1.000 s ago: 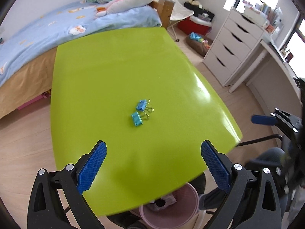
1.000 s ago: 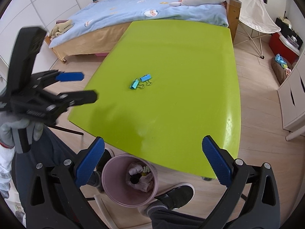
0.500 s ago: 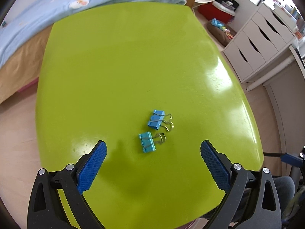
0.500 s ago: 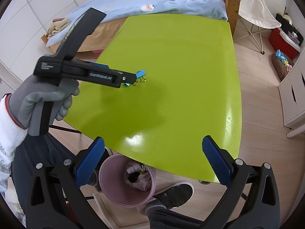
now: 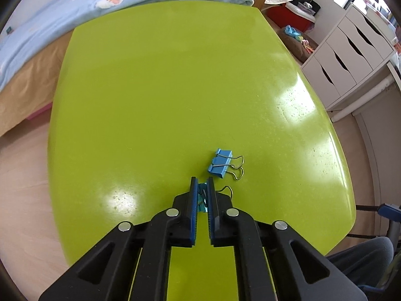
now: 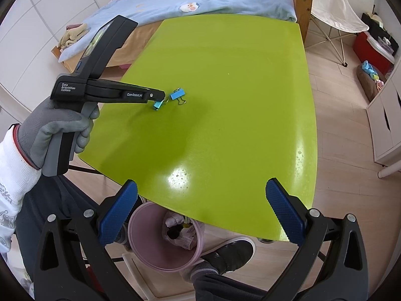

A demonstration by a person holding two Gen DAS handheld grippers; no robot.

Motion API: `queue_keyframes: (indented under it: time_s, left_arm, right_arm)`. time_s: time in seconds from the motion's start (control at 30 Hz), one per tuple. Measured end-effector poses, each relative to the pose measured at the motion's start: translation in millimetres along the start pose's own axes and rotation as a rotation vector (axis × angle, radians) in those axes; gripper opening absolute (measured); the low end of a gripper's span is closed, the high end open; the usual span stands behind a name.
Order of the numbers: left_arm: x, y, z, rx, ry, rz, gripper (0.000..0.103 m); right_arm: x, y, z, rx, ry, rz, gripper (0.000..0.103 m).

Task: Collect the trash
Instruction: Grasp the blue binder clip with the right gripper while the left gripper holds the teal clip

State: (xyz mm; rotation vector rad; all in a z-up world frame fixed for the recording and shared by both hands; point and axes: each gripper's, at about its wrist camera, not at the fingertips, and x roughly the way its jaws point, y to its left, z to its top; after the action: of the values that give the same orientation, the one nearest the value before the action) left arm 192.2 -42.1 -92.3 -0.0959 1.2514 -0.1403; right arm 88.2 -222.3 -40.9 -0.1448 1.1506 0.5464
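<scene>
Binder clip [image 5: 202, 195] pinched between left gripper [image 5: 202, 184] jaws, on table [image 5: 175, 87].

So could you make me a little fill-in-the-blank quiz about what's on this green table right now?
1. The left gripper is shut on a blue ____ clip.
2. The other clip lies on the ____ table.
3. The right gripper has its jaws ____.
4. The pink bin stands on the ____.

Missing words: binder; green; open; floor
</scene>
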Motion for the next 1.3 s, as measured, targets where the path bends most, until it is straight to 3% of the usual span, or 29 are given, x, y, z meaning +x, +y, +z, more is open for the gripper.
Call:
queue_keyframes:
  time_s: [0.1, 0.5, 1.03, 1.1, 1.17, 1.3]
  left_arm:
    - [-4.4, 2.1, 0.1, 0.008, -0.006, 0.004, 0.001]
    - [-35.2, 16.3, -4.6, 0.034, -0.043, 0.006, 0.001]
    - [-54.3, 47.7, -18.4, 0.008, -0.052, -0.007, 0.001]
    - [-54.9, 51.8, -19.5, 0.003, -0.052, -0.008, 0.001]
    - [-55.0, 54.9, -21.1, 0.001, -0.051, -0.008, 0.001]
    - [-54.9, 59.2, -22.8, -0.008, -0.050, -0.012, 0.001]
  right_arm:
    - [2.8, 2.5, 5.0, -0.011, 0.000, -0.001, 0.100]
    - [22.0, 18.9, 57.0, -0.089, 0.017, 0.008, 0.100]
    - [102.9, 53.4, 127.2, -0.343, 0.154, -0.050, 0.099]
    - [113.0, 53.6, 132.3, -0.363, 0.174, -0.046, 0.094]
    - [120.1, 54.9, 133.6, -0.378, 0.195, -0.044, 0.080]
    - [134.8, 58.3, 133.8, -0.402, 0.234, -0.044, 0.072]
